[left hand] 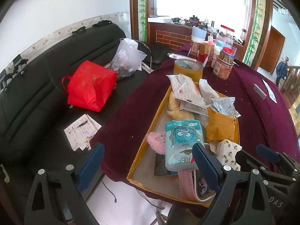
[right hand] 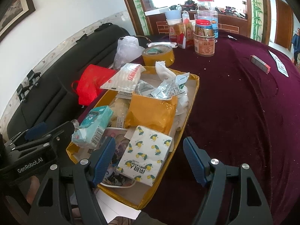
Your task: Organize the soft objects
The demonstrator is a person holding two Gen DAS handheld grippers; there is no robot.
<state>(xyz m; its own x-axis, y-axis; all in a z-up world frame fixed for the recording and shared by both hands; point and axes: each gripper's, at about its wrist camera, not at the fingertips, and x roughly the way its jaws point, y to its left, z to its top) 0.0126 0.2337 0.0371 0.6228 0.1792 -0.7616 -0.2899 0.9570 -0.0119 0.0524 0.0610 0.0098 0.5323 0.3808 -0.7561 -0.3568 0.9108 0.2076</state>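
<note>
A yellow-rimmed tray point(left hand: 150, 131) point(right hand: 189, 103) on the maroon table holds soft things: a teal cartoon tissue pack point(left hand: 182, 140) point(right hand: 95, 123), a lemon-print tissue pack point(left hand: 229, 152) point(right hand: 146, 155), a yellow padded mailer point(left hand: 220, 127) point(right hand: 151, 112), a pink fluffy item point(left hand: 156, 142), a yellow cloth point(left hand: 178, 110) and white packets point(left hand: 185, 91). My left gripper point(left hand: 148, 159) is open over the tray's near left corner. My right gripper point(right hand: 149, 155) is open, with the lemon-print pack between its fingers.
A tape roll point(left hand: 187, 69) point(right hand: 158, 55), jars and cartons point(left hand: 224, 63) point(right hand: 204, 39) stand beyond the tray. A small box point(right hand: 259, 62) and a leaflet lie at the far right. A black sofa point(left hand: 33, 93) holds a red bag point(left hand: 90, 86), a clear bag and papers.
</note>
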